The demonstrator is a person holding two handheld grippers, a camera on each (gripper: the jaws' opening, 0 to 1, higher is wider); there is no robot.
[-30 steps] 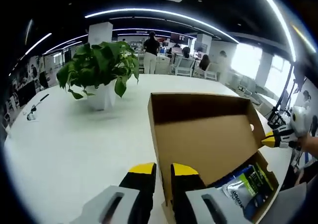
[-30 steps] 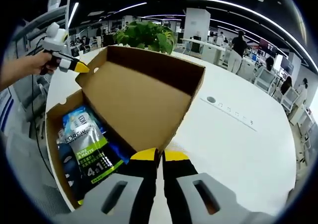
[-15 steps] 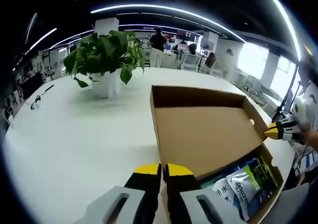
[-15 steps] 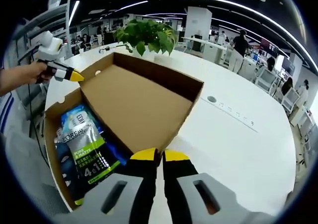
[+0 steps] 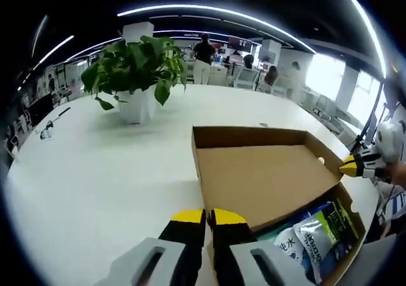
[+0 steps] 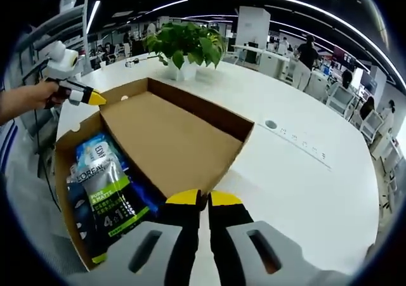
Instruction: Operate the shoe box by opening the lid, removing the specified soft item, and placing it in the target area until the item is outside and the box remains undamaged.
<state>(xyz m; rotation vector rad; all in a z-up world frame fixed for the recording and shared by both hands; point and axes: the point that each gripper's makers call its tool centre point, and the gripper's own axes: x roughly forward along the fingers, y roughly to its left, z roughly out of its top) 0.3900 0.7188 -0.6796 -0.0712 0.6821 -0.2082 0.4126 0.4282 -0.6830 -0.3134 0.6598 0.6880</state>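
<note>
The lid (image 6: pixel 171 140) has swung down almost flat since a second ago, both hand-held grippers, left (image 5: pixel 204 215) and right (image 6: pixel 203 198), pinched shut on its corners, baring the soft pouch (image 6: pixel 104 184) at nine o'clock inside the shoe box (image 6: pixel 63 172) on the tabletop (image 6: pixel 304 191), ready for lifting.

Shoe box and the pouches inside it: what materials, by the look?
Shoe box: plain brown cardboard, matte, with raw cut edges and folded walls. Pouches: probably glossy plastic film, since the printed faces catch highlights and wrinkle softly; foil lining cannot be judged.
</note>
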